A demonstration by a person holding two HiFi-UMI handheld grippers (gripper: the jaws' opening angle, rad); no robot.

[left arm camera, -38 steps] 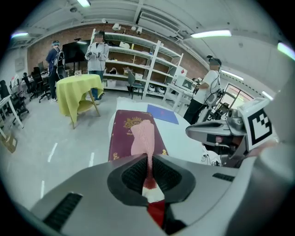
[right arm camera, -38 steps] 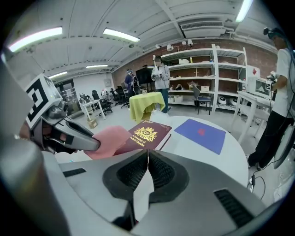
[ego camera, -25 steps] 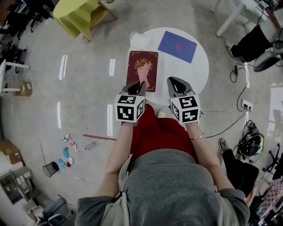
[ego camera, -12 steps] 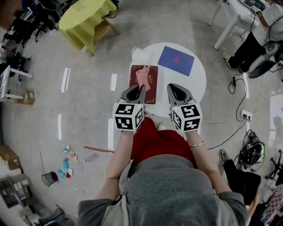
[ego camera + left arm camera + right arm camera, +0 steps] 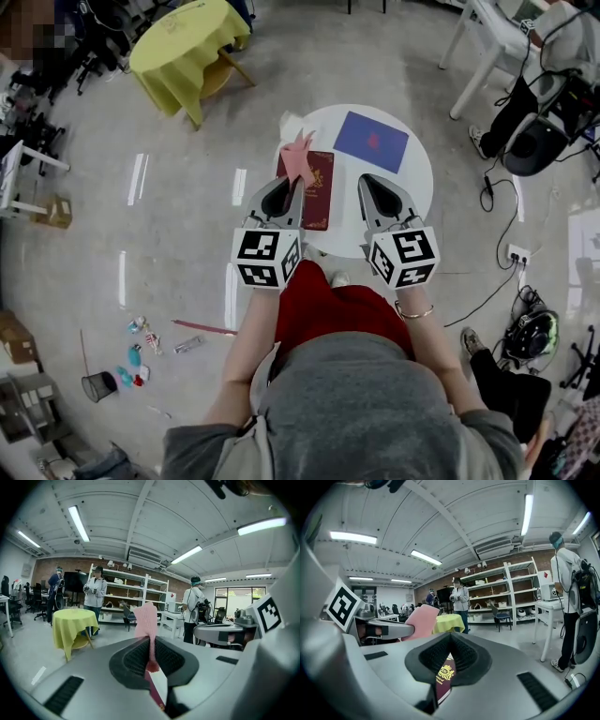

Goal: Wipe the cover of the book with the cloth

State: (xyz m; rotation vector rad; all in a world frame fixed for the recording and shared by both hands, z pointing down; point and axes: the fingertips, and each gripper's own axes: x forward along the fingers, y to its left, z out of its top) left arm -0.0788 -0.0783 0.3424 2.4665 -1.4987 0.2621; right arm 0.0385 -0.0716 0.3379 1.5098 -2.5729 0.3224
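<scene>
A dark red book (image 5: 315,190) with a gold crest lies on the left part of the round white table (image 5: 412,187). My left gripper (image 5: 292,184) is shut on a pink cloth (image 5: 298,156), which stands up above the book's far left corner. In the left gripper view the cloth (image 5: 146,620) rises from between the jaws of that gripper (image 5: 151,652), with the book (image 5: 157,692) below. My right gripper (image 5: 367,182) hovers shut beside the book's right edge. Its own view shows the book (image 5: 443,675) under its closed jaws and the cloth (image 5: 420,620) at left.
A blue book (image 5: 371,141) lies at the table's far side, with a white sheet (image 5: 290,123) at the far left rim. A yellow-covered table (image 5: 183,42) stands far left. A white table (image 5: 487,33) and a seated person are at far right, with cables (image 5: 511,253) on the floor.
The left gripper has carried the pink cloth from the book's middle to its far left corner and lifted it. Both grippers have tilted upward.
</scene>
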